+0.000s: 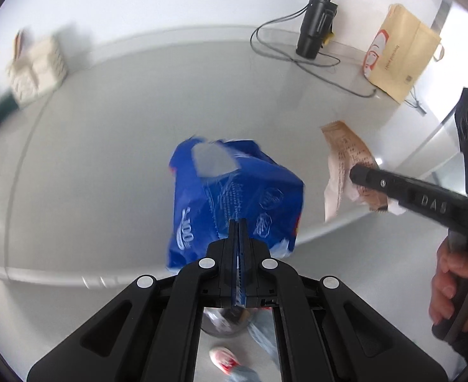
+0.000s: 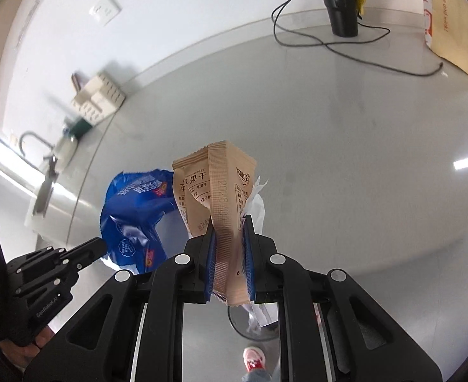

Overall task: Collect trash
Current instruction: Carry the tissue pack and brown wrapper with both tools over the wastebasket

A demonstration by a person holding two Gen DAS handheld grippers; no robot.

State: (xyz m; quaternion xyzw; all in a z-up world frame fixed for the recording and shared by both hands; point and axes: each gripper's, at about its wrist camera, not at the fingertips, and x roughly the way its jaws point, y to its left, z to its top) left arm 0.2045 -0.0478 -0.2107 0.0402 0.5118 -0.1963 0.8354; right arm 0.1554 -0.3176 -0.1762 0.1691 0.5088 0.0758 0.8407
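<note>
Grey bench (image 1: 106, 146) lies below: left hand-held gripper (image 1: 238, 226) pinches the blue wrapper (image 1: 234, 197); right hand-held gripper (image 2: 229, 222) pinches the tan snack packet (image 2: 214, 184).

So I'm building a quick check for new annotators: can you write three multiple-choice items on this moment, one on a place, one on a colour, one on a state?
1. Where does the black tumbler stand?
A. At the counter's far edge by the wall
B. On the floor
C. Inside the paper bag

2. What colour is the wrapper in the left gripper?
A. Green
B. Blue
C. Yellow

3. How does the right gripper stand?
A. Wide open and empty
B. Shut with nothing between its fingers
C. Shut on the tan dried-apple packet

Answers:
1. A, it stands near the wall beside the brown paper bag, cables trailing from it.
2. B, the crumpled wrapper is blue with white print.
3. C, both blue pads press on the packet, with some white paper caught beside it.
</note>
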